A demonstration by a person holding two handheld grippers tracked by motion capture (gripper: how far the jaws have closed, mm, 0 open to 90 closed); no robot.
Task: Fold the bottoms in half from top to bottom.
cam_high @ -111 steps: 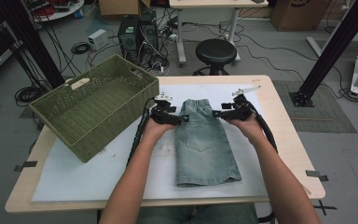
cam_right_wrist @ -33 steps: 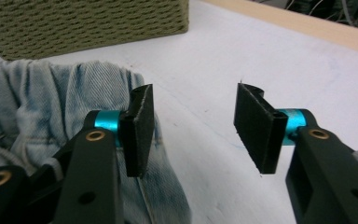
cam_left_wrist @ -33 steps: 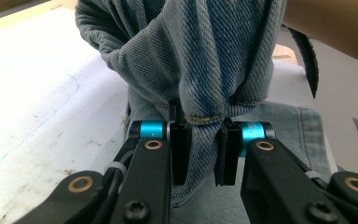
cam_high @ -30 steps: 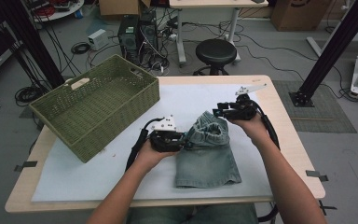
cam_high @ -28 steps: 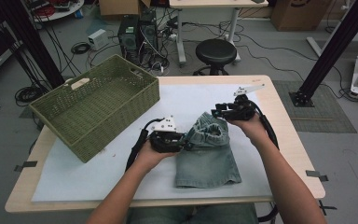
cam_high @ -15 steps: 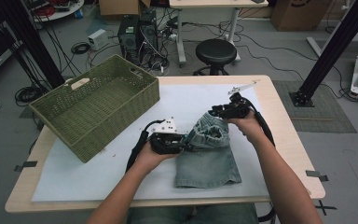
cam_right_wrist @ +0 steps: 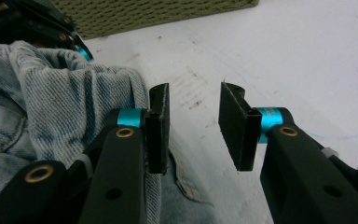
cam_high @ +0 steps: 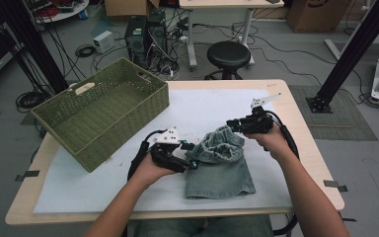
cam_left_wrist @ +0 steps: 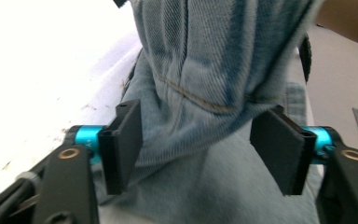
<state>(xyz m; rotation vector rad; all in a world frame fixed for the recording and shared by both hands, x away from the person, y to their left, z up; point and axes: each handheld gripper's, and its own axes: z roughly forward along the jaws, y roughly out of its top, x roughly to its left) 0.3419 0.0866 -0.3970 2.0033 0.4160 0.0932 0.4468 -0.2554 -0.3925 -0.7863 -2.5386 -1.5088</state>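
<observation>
A pale blue denim garment point(cam_high: 222, 173) lies on the white mat, its far end folded back into a bunched heap. My left gripper point(cam_high: 187, 154) sits at the heap's left side. In the left gripper view its jaws have just been opening and now stand open point(cam_left_wrist: 200, 149), with a denim fold point(cam_left_wrist: 205, 56) loose between the pads. My right gripper point(cam_high: 230, 126) hovers at the heap's far right edge. Its jaws have just been closing but still show a gap point(cam_right_wrist: 193, 126) with nothing in it; the denim point(cam_right_wrist: 51, 102) lies beside its left finger.
A green woven basket point(cam_high: 128, 123) stands empty at the table's far left, and its wall point(cam_right_wrist: 168, 14) shows beyond the right gripper. The white mat point(cam_high: 202, 103) covers most of the wooden table. A stool, cables and equipment stand on the floor behind.
The garment's waist was lifted and folded back toward the person. The left gripper's jaws have spread and let go of the denim. The right gripper has sunk slightly toward the heap, its jaws narrower.
</observation>
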